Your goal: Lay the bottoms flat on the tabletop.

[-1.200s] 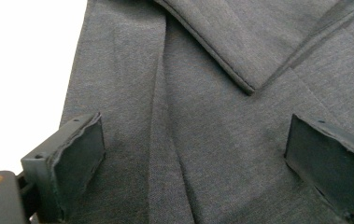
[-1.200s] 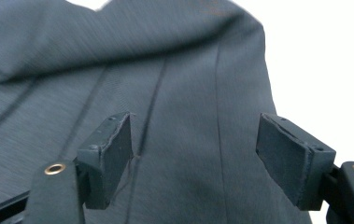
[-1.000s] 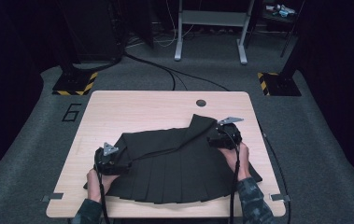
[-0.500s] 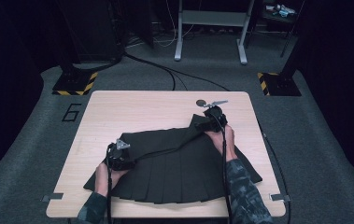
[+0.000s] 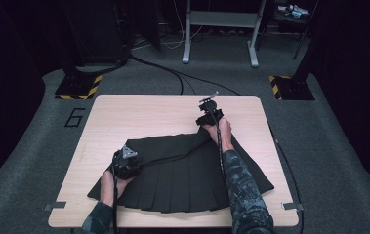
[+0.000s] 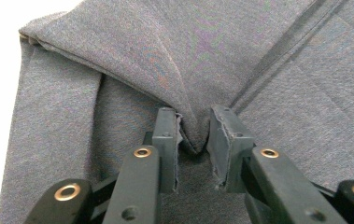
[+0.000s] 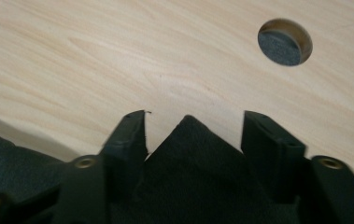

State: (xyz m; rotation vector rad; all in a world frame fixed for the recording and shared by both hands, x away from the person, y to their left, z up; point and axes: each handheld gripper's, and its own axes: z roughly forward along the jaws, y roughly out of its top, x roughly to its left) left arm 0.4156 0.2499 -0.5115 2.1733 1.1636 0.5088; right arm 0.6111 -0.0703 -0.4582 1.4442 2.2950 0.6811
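Observation:
A black pleated skirt (image 5: 192, 175) lies spread on the wooden table (image 5: 138, 112). My left gripper (image 5: 126, 163) rests on the skirt's left part. In the left gripper view its jaws have just been closing, and the left gripper (image 6: 194, 112) now pinches a raised fold of the cloth (image 6: 118, 56) between its pads. My right gripper (image 5: 211, 114) is at the skirt's far pointed corner. Its jaws have just been closing too. In the right gripper view the right gripper (image 7: 195, 119) stands open, with the corner (image 7: 188, 154) between the pads and touching neither.
A round hole (image 7: 284, 42) in the tabletop lies just beyond the right gripper. On the grey carpet behind the table stand two bases with yellow-black stripes (image 5: 77, 87) (image 5: 290, 87), cables, and a metal frame (image 5: 219, 29). A "6" (image 5: 75, 117) marks the floor at left.
My right gripper has moved away from me to the skirt's far corner. The left gripper's jaws have closed onto a fold of the skirt, and that hand has hardly moved.

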